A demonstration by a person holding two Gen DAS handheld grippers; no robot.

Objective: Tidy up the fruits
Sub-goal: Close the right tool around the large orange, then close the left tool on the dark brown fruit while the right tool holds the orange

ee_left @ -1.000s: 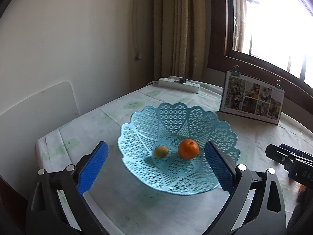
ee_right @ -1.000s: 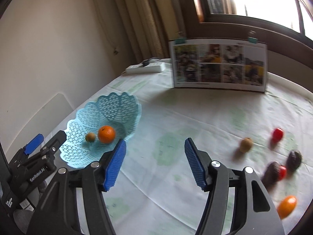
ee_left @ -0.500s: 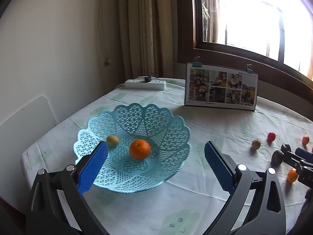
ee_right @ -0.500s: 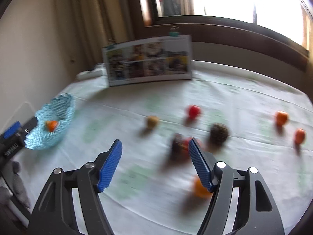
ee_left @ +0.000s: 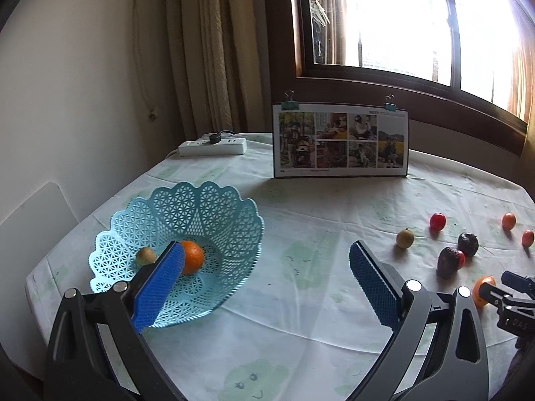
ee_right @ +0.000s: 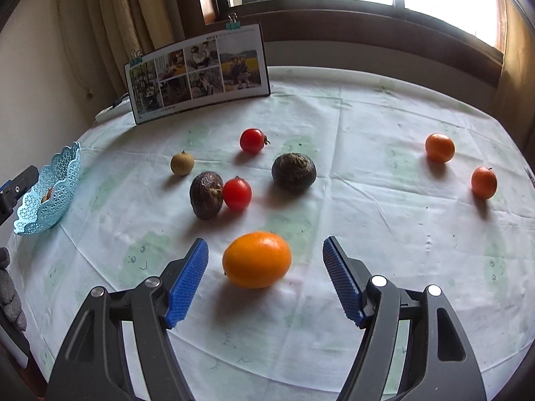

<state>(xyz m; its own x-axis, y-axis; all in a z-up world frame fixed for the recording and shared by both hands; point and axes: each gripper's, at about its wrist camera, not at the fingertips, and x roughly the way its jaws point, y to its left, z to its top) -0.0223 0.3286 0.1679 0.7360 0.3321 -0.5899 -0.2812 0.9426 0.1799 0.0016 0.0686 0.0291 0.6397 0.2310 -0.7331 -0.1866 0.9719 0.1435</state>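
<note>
Orange oval fruit [ee_right: 256, 259], smooth and glossy, lower centre between spread jaws of right gripper [ee_right: 264, 280], untouched. Left gripper [ee_left: 264, 287] jaws spread, empty.

Both the left gripper [ee_left: 265, 269] and the right gripper [ee_right: 265, 262] are showing dark grey plastic arms, silver screws at the joints, and blue ridged pads [ee_right: 189, 282] lining their fingers.

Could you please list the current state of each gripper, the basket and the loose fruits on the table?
Left gripper: open, empty.
Right gripper: open, straddling the large orange oval fruit, not gripping.
Light blue lattice plastic basket: upright, holding a round orange and a small tan fruit.
Two dark wrinkled fruits: resting on the cloth; one touches a red tomato.
</note>
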